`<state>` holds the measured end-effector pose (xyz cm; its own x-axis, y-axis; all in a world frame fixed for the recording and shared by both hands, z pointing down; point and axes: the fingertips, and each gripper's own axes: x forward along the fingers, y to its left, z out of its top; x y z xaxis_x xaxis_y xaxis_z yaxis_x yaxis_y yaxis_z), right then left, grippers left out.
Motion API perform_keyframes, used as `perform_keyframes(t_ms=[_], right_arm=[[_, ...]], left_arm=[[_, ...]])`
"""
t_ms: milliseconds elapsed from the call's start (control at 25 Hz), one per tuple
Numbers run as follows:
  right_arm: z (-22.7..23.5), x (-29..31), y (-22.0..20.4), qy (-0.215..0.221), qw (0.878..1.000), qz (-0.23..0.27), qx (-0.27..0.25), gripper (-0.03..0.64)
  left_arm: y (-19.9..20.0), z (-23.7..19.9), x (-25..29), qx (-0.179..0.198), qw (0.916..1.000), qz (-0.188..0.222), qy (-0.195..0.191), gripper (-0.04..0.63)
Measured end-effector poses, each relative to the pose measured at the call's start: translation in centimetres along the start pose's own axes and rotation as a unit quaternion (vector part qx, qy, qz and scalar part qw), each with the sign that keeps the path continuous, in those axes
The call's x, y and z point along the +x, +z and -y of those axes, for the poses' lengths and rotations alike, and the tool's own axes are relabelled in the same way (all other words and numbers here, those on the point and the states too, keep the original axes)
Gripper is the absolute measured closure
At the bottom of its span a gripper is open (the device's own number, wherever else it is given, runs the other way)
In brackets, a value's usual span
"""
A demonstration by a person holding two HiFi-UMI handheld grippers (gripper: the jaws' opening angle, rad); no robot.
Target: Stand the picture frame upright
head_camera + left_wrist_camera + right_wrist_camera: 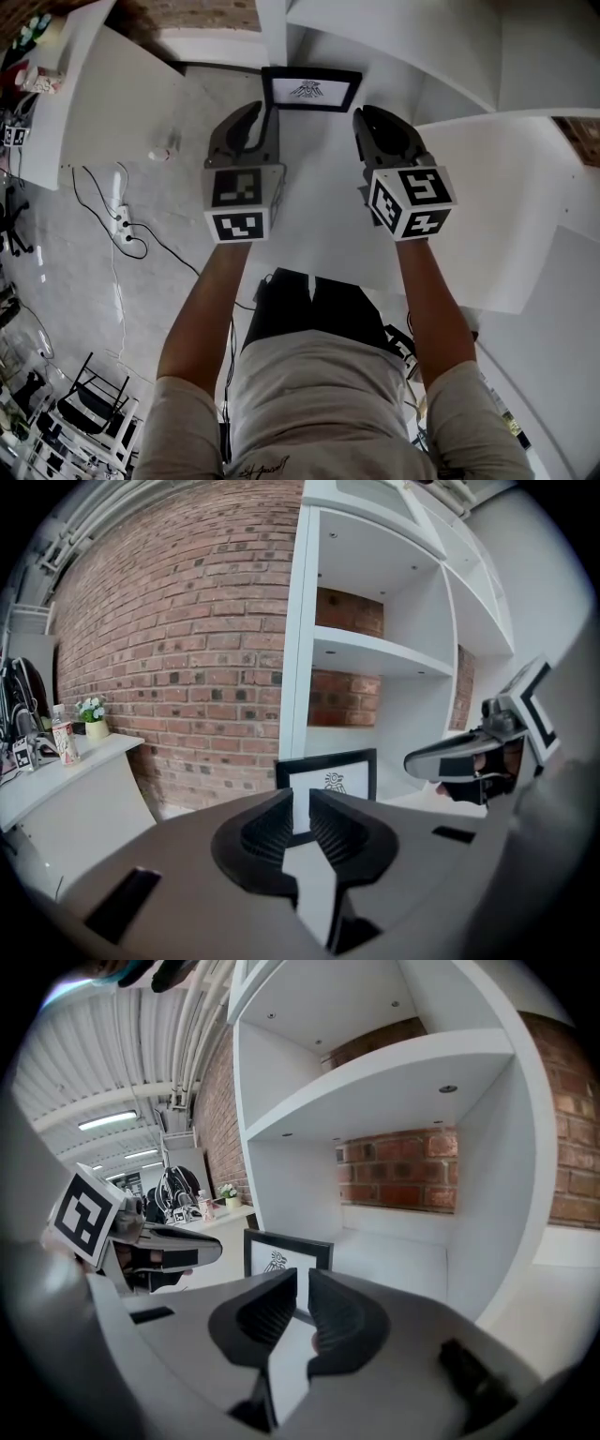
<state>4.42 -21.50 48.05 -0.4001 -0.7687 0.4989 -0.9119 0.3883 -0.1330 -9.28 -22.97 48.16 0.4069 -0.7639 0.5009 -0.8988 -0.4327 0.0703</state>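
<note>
Your picture frame (311,90) already stands upright on the white shelf surface (323,202), straight ahead of both tools and just past their tips. It faces you, and its long axis runs crosswise, from one gripper to the other.

Your left gripper (262,117) has its jaws a narrow slit apart with nothing between them. Through that slit, in the left gripper view, the frame (328,780) sits dead ahead. Your right gripper (373,116) is likewise slightly parted and empty. From it the frame (286,1255) lies ahead and a little to its left.

Neither tool touches the frame, and both look about equally near, one off each end. So the task reads as done or nearly so. Any further nudge would be only a small squaring.

Mind the room: the white shelf upright (292,658) rises close behind the frame's left end. The surface seems to end beneath your left gripper, with floor beyond. The right side offers open surface, and you have clear space to draw back toward yourself.
</note>
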Motion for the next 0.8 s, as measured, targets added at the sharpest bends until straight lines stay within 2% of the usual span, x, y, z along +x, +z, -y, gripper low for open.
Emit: perform_keyframes(t_ms=[280, 800], right_arm=[[-1.2, -4.4, -0.3, 0.027, 1.000, -0.006, 0.004, 0.585], [-3.7, -11.4, 0.9, 0.071, 0.997, -0.011, -0.014, 0.588]], left_arm=[[0.4, 2.7, -4.0, 0.005, 0.9999, 0.004, -0.010, 0.575], [3.3, 6.8, -11.4, -0.010, 0.9997, 0.018, -0.010, 0.578]])
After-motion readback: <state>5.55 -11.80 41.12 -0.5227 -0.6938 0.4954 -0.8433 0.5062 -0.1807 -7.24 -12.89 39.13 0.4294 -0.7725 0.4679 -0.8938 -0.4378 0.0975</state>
